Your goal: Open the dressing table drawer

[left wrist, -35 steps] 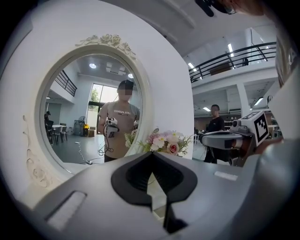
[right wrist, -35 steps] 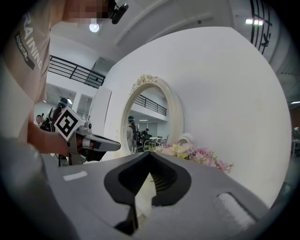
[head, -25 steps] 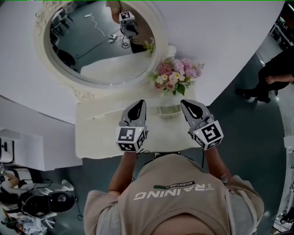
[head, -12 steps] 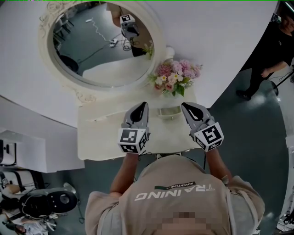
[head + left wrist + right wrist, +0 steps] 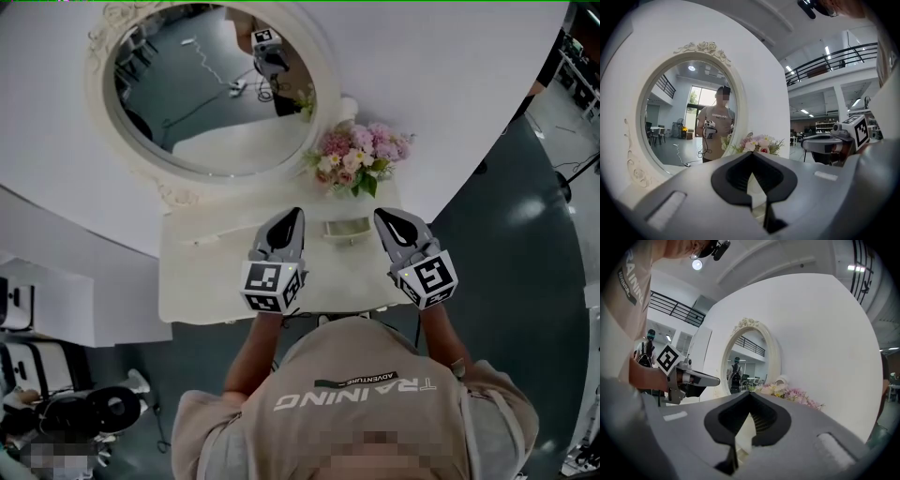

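Observation:
The cream dressing table (image 5: pixel 192 277) stands against a curved white wall, seen from above in the head view. Its drawer is hidden under the top; only the front edge (image 5: pixel 309 311) shows. My left gripper (image 5: pixel 293 215) hovers over the middle of the tabletop, shut and holding nothing. A hand's width to its right, my right gripper (image 5: pixel 381 215) is shut and holds nothing too. Both point level toward the wall. In the left gripper view the left gripper (image 5: pixel 751 155) faces the oval mirror (image 5: pixel 689 117). The right gripper (image 5: pixel 749 394) points at the flowers (image 5: pixel 787 392).
An oval mirror (image 5: pixel 211 89) rises behind the table. A pink bouquet (image 5: pixel 361 155) stands at the back right of the top, a small rectangular dish (image 5: pixel 346 228) lies between the grippers. Dark equipment (image 5: pixel 84 412) sits on the floor at lower left. Grey floor (image 5: pixel 506 281) lies to the right.
Both grippers have stayed where they were. A person in dark clothes at the far right walked off and is out of view now.

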`<state>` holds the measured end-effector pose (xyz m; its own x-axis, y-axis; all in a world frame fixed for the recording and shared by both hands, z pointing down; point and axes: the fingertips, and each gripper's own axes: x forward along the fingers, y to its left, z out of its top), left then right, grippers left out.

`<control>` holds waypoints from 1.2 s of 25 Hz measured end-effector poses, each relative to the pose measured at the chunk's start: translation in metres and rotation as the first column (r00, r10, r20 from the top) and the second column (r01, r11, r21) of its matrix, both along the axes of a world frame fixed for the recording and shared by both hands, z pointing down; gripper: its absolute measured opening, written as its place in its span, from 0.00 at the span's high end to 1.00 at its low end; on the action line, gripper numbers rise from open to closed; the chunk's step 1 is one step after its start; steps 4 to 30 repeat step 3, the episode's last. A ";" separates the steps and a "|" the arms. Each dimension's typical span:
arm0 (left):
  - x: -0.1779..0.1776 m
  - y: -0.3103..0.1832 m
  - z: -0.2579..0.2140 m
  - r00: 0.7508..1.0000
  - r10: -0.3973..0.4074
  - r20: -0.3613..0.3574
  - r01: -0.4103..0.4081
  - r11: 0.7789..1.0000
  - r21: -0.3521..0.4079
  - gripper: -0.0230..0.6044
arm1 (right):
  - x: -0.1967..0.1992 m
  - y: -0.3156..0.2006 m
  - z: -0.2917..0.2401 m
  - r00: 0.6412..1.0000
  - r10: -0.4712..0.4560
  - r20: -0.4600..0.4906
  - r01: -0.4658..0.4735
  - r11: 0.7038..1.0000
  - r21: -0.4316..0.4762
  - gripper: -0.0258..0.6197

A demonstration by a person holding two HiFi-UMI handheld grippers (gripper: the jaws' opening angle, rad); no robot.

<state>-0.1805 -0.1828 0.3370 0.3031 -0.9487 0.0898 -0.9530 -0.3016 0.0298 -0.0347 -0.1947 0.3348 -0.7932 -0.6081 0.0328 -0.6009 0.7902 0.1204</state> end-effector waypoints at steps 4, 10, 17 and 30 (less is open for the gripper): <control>-0.003 0.000 -0.001 1.000 -0.007 0.003 0.007 1.000 0.001 0.93 | -0.003 0.000 -0.001 1.000 0.001 0.001 -0.001 1.000 0.008 0.96; -0.003 0.000 -0.001 1.000 -0.007 0.003 0.007 1.000 0.001 0.93 | -0.003 0.000 -0.001 1.000 0.001 0.001 -0.001 1.000 0.008 0.96; -0.003 0.000 -0.001 1.000 -0.007 0.003 0.007 1.000 0.001 0.93 | -0.003 0.000 -0.001 1.000 0.001 0.001 -0.001 1.000 0.008 0.96; -0.003 0.000 -0.001 1.000 -0.007 0.003 0.007 1.000 0.001 0.93 | -0.003 0.000 -0.001 1.000 0.001 0.001 -0.001 1.000 0.008 0.96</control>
